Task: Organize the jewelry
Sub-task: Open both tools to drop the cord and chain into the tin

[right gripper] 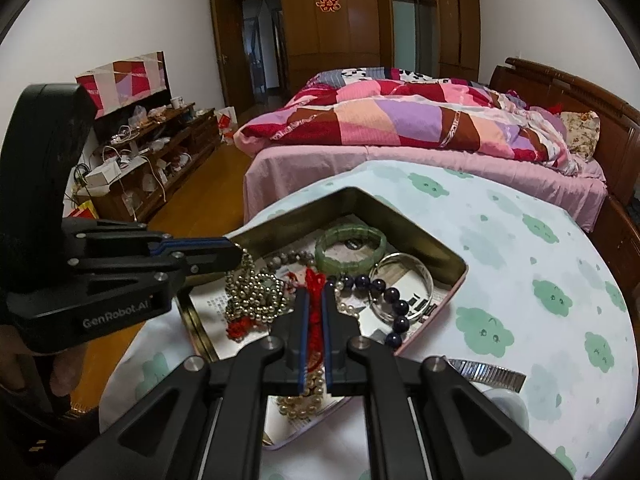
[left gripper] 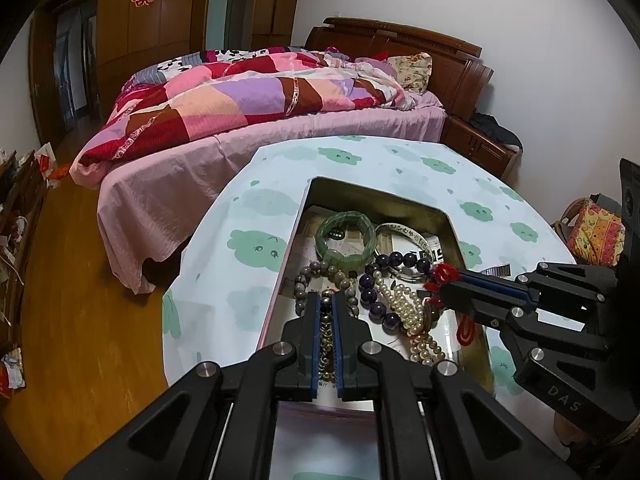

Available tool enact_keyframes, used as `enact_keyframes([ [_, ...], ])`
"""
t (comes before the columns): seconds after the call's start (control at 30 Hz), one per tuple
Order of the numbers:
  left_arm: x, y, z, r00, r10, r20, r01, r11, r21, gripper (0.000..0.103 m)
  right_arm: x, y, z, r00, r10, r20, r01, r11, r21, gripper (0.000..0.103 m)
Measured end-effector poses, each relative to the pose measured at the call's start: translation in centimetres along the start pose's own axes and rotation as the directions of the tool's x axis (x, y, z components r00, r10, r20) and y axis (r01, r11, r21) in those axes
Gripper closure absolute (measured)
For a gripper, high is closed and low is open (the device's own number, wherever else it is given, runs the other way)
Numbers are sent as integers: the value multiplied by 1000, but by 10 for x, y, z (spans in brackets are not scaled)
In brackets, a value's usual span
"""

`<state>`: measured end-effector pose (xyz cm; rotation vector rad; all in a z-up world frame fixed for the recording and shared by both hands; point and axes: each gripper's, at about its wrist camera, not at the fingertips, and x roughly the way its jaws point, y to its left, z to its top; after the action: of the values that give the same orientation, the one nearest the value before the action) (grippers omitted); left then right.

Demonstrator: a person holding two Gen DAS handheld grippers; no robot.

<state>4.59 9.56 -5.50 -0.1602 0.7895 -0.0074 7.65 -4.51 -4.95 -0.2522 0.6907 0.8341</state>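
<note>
- Left wrist view: the left gripper (left gripper: 328, 300) is down inside the open tin (left gripper: 440, 216), jaws squeezed onto a strand of small metallic beads (left gripper: 326, 344) that runs between the blue pads.
- The tin sits on a round table (left gripper: 248, 248) under a white cloth with green cloud faces, and it is packed.
- At its far end a green stone bracelet (left gripper: 346, 240) leans up, with a silver bangle (left gripper: 412, 236) just right of it.
- A grey bead bracelet (left gripper: 316, 280) lies right at the left gripper's tips, and a dark purple bead bracelet (left gripper: 384, 280) loops in the middle over paper slips.
- A heap of pearls (left gripper: 408, 312) spills toward the near right of the tin.
- From the right comes the right gripper (left gripper: 440, 284), jaws clamped on a red cord (left gripper: 442, 274) over the pearls.
- Right wrist view: the right gripper (right gripper: 314, 296) is pinched tight on that red cord (right gripper: 316, 284), which rises from between its pads.
- Pearls (right gripper: 304, 396) show below its fingers, near the tin's close edge.
- The left gripper (right gripper: 240, 252) reaches in from the left, shut on the metallic beads (right gripper: 256, 296), which hang from its tip in a bunch into the tin (right gripper: 360, 200).
- Green bracelet (right gripper: 350, 246) at the far side, bangle (right gripper: 404, 280) to its right, purple beads (right gripper: 388, 300) curling through it.
- Outside the tin, near right on the cloth, a metal watch band (right gripper: 488, 374) lies flat.
</note>
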Motion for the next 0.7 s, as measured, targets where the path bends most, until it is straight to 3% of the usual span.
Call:
enact_keyframes([
  [0.43, -3, 6, 2, 1000, -16, 9, 16, 999, -29, 99, 2, -1, -2, 1000, -3, -10, 3, 1000, -2, 95],
  [0.6, -4, 9, 4, 1000, -8, 7, 8, 999, -38, 98, 2, -1, -2, 1000, 1, -10, -1, 1000, 0, 89],
  [0.67, -4, 11, 5, 1000, -6, 7, 6, 999, -48, 89, 2, -1, -2, 1000, -4, -11, 4, 1000, -3, 84],
  [0.7, -5, 11, 5, 1000, -4, 8, 4, 999, -51, 74, 3, -1, -2, 1000, -5, -12, 5, 1000, -3, 80],
])
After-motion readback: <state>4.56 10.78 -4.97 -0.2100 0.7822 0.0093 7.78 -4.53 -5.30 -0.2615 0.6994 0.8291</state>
